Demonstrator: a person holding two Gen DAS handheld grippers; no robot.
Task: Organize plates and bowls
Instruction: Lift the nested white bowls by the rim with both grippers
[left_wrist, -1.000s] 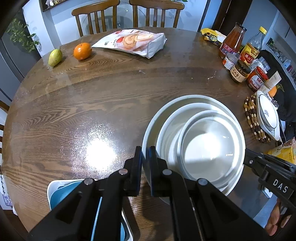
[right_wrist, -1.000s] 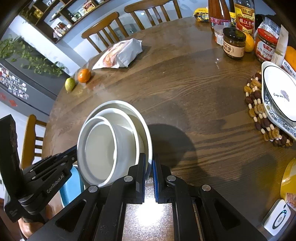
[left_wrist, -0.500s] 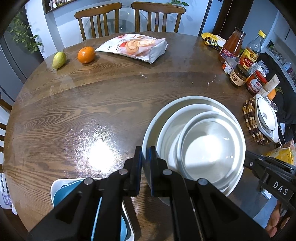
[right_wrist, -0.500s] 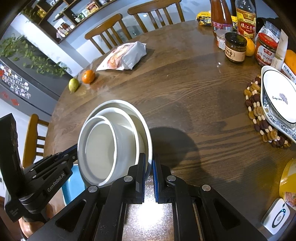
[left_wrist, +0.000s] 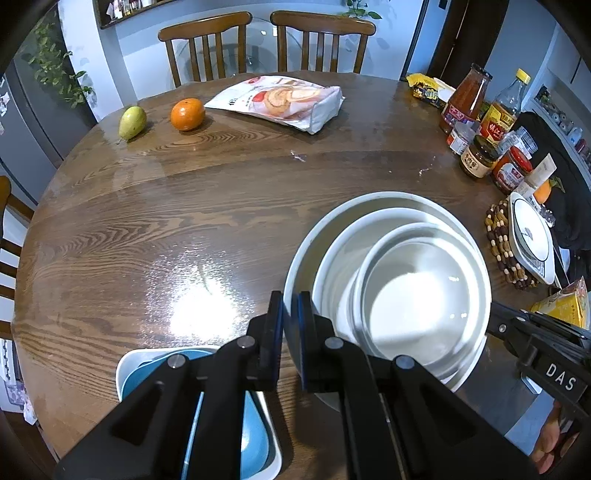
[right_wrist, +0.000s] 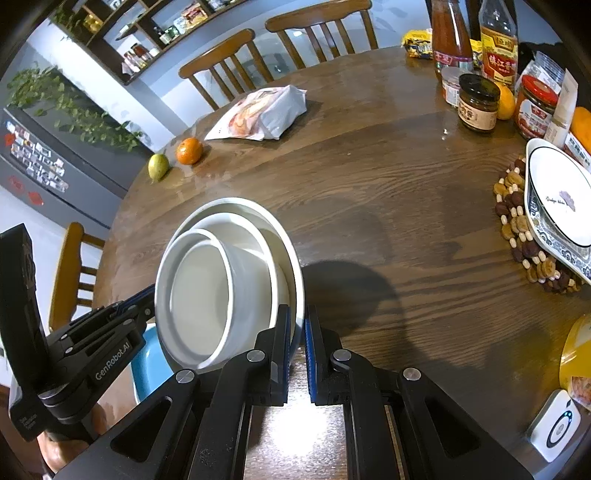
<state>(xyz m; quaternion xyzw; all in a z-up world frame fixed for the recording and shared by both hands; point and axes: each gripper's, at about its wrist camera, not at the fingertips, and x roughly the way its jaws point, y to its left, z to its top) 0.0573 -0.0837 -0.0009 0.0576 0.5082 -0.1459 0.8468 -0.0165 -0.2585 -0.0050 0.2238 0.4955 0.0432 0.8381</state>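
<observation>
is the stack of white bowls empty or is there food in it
Empty. The innermost of the stack of white bowls shows only a bare glossy white bottom, and the visible insides of the two outer ones are bare too.

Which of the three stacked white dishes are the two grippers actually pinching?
The largest, outermost white dish: its rim sits between the fingers of both the left gripper and right gripper. The two smaller ones merely nest inside.

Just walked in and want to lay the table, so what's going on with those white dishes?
A person is holding a stack of three nested white dishes over the wooden table with two hand-held claws. The left claw is shut on the outer dish's rim on one side, and the right claw is shut on the rim opposite. A white tray with blue dishes sits at the table's near edge, below the left claw. The stack has not been set down.
</observation>
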